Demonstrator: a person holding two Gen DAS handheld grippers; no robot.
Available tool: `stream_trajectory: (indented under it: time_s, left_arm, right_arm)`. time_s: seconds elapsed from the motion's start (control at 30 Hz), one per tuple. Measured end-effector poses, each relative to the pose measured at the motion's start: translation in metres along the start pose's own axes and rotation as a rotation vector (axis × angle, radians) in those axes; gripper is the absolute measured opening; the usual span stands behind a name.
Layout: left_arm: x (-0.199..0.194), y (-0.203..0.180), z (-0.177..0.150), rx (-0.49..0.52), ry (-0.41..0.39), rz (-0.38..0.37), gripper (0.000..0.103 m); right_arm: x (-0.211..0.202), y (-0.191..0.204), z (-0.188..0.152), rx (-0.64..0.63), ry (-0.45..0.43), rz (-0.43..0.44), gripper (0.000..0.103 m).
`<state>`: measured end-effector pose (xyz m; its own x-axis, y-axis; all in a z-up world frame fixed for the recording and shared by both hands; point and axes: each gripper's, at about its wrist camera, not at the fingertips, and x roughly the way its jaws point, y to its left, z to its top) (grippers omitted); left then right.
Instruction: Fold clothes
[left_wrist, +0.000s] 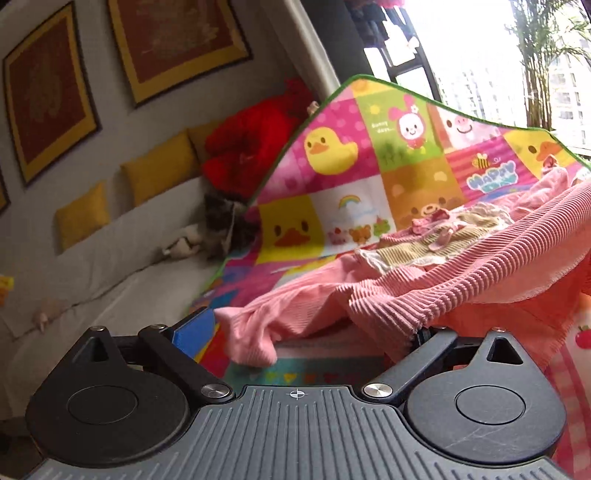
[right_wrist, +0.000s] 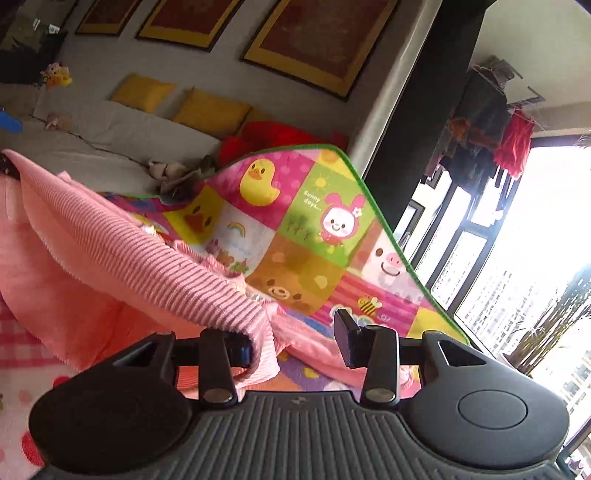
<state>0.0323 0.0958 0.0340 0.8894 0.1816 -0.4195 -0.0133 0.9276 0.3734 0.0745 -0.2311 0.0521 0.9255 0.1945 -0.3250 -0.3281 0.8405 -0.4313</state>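
Garments (left_wrist: 424, 243) on mat (left_wrist: 332, 206), cushions (left_wrist: 159, 166) behind

Each gripper (left_wrist: 308, 332) (right_wrist: 295, 347) is formed of a ribbed grey body, black round-hubbed linkage arms and silver screws.

Both wrist views low, close, sharing the cartoon mat (left_wrist: 354, 184) (right_wrist: 295, 229).

Cartoon play mat (left_wrist: 332, 206) under pink clothes (left_wrist: 480, 273)
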Motion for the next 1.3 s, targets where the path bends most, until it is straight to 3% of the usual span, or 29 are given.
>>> stream_trajectory:
  time_s: [0.1,0.23,0.33,0.37,0.43,0.6,0.77,0.87,0.93,0.97,1.1,1.17,1.3]
  left_arm:
    - [0.011,-0.007,-0.018,0.047,0.08,-0.016,0.101]
    - [0.017,-0.008,-0.038,0.025,0.151,-0.064,0.101]
    - [0.009,-0.014,-0.035,0.035,0.125,-0.127,0.1]
    - [0.004,-0.019,-0.03,0.048,0.106,-0.167,0.1]
    - [-0.006,-0.03,-0.019,0.075,0.069,-0.256,0.1]
    - [-0.015,-0.077,0.003,0.155,-0.003,-0.458,0.1]
    - [0.012,-0.117,0.018,0.195,0.013,-0.566,0.1]
    - [0.037,-0.13,0.022,0.164,0.06,-0.572,0.099]
    - [0.048,-0.13,0.025,0.129,0.086,-0.579,0.08]
    - [0.054,-0.128,0.026,0.107,0.105,-0.584,0.059]
    - [0.067,-0.119,0.029,0.06,0.136,-0.585,0.046]
    - [0.069,-0.116,0.03,0.046,0.143,-0.599,0.027]
    - [0.067,-0.112,0.035,0.037,0.127,-0.593,0.023]
  right_arm:
    - [0.012,0.003,-0.026,-0.005,0.12,0.021,0.042]
    - [0.017,-0.001,-0.056,0.042,0.22,0.024,0.049]
    - [0.01,-0.001,-0.055,0.062,0.193,0.026,0.049]
    - [0.009,-0.001,-0.051,0.069,0.174,0.035,0.049]
    - [0.011,-0.006,-0.04,0.118,0.149,0.078,0.036]
    - [0.042,-0.021,-0.015,0.207,0.124,0.093,0.035]
    - [0.083,-0.027,-0.006,0.232,0.151,0.086,0.035]
    - [0.097,-0.028,-0.006,0.233,0.171,0.099,0.035]
    - [0.101,-0.029,-0.008,0.229,0.18,0.103,0.035]
    - [0.101,-0.029,-0.009,0.227,0.182,0.105,0.035]
    - [0.096,-0.034,-0.017,0.23,0.19,0.111,0.035]
    - [0.092,-0.036,-0.02,0.235,0.192,0.117,0.035]
    - [0.07,-0.036,-0.022,0.219,0.178,0.141,0.035]
